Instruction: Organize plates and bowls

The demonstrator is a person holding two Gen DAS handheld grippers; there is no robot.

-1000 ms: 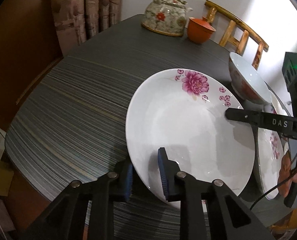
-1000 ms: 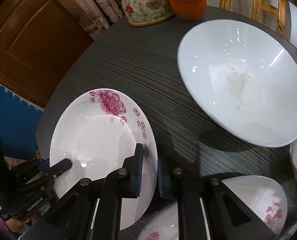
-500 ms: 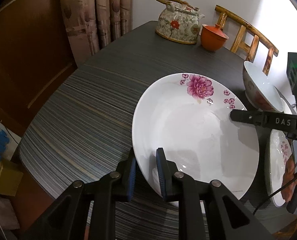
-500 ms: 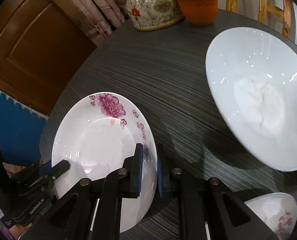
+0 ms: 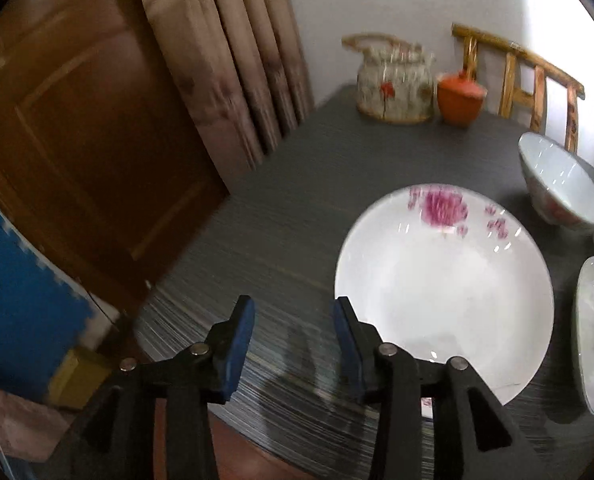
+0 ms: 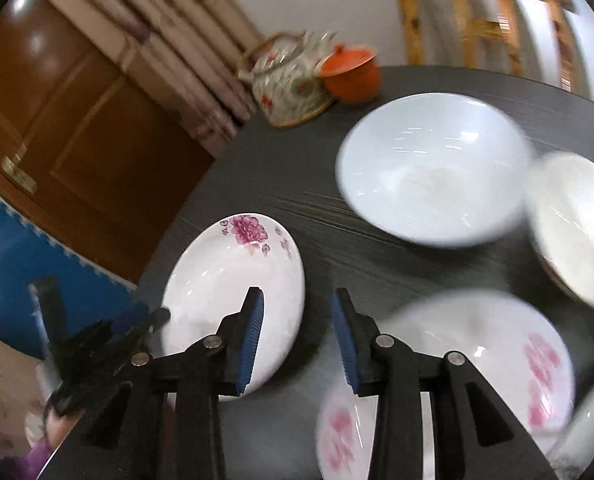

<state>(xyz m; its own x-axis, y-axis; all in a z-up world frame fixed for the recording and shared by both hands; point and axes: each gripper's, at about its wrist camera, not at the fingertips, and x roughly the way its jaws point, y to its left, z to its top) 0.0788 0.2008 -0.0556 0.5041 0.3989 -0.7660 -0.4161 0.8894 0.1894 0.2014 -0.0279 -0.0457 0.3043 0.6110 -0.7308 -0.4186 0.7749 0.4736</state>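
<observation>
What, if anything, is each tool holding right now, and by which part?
Nothing. The left tool and right tool are both open and empty; the flowered plate lies on the table.

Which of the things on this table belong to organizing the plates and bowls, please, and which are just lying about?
Part of the job:
- flowered plate
- second flowered plate
- large white bowl
- smaller bowl

Just lying about:
- floral teapot
- orange lidded pot
- wooden chair
</observation>
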